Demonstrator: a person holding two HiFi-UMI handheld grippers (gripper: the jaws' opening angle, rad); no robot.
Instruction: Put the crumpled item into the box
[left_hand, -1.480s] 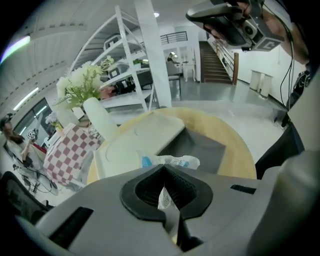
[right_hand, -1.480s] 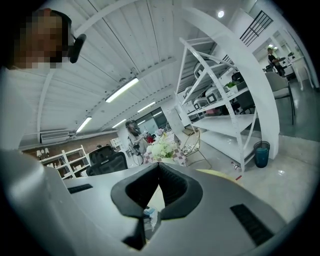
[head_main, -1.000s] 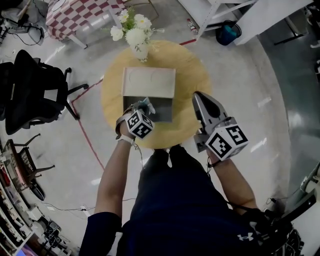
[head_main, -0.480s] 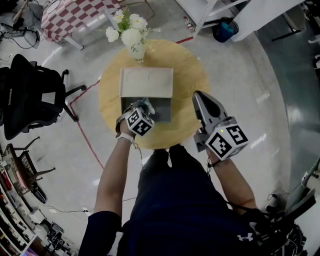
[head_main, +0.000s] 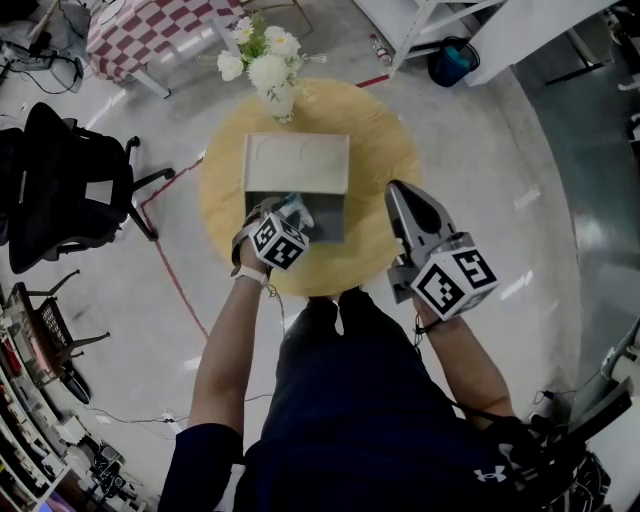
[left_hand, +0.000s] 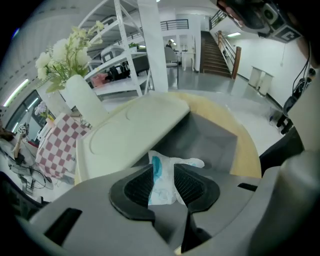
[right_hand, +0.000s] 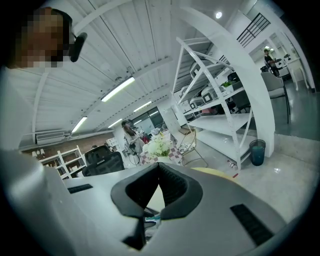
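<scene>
The crumpled item, a white wrapper with a blue mark, sits between the pads of my left gripper and touches both. Those jaws are opening. In the head view, that gripper hangs over the near left part of the grey open box, with the wrapper at its tips. The box's cream lid stands tipped back behind the opening. My right gripper hovers to the right of the box, over the round wooden table. In its own view the right gripper is shut and holds nothing.
A white vase of flowers stands on the table's far edge, just behind the lid. On the floor at the left is a black office chair. A checkered table is beyond it, and white shelving stands at the far right.
Both grippers stay where they were, the left one still over the box with the wrapper. Only the head camera has swayed a little.
</scene>
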